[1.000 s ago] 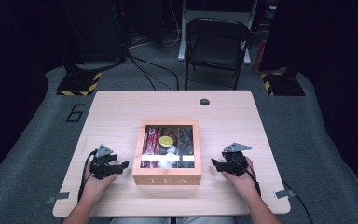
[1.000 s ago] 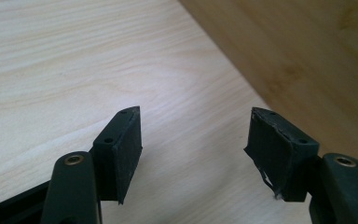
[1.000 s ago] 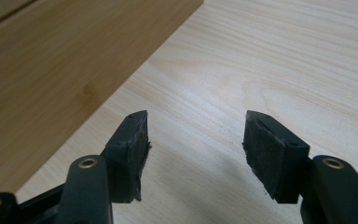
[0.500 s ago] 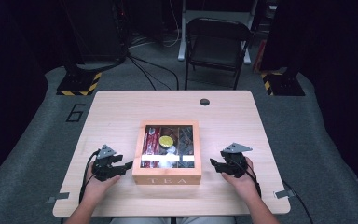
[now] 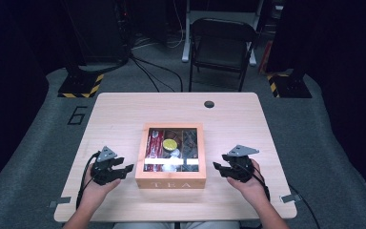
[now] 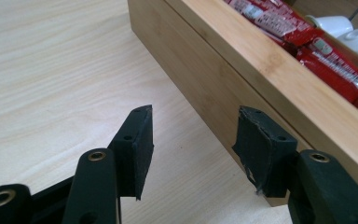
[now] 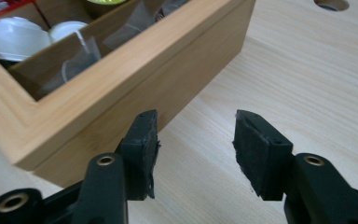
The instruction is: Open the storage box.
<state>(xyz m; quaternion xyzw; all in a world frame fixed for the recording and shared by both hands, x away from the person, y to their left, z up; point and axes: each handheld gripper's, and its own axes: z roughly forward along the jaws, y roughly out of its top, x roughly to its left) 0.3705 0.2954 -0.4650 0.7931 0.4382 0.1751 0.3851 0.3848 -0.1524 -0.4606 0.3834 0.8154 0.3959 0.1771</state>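
A wooden box marked TEA (image 5: 170,180) stands at the middle of the table (image 5: 124,114). Red packets (image 5: 151,145), a yellow round piece (image 5: 169,143) and white capsules (image 5: 174,153) lie inside it. My left gripper (image 5: 129,168) hovers just left of the box and points at its side wall (image 6: 223,60). Its jaws (image 6: 193,135) have just been closing, with nothing between them. My right gripper (image 5: 215,167) hovers just right of the box, near the wall (image 7: 135,70). Its jaws (image 7: 196,140) have also been closing on nothing. Neither gripper touches the box.
A round cable hole (image 5: 209,104) sits near the table's far edge. A dark folding chair (image 5: 221,45) stands behind the table. Stand bases with yellow-black stripes (image 5: 81,86) rest on the grey floor at both far corners. Bare tabletop lies on either side of the box.
Both grippers have risen a little beside the box, and the jaws of each stand closer together than before. The box has not moved.
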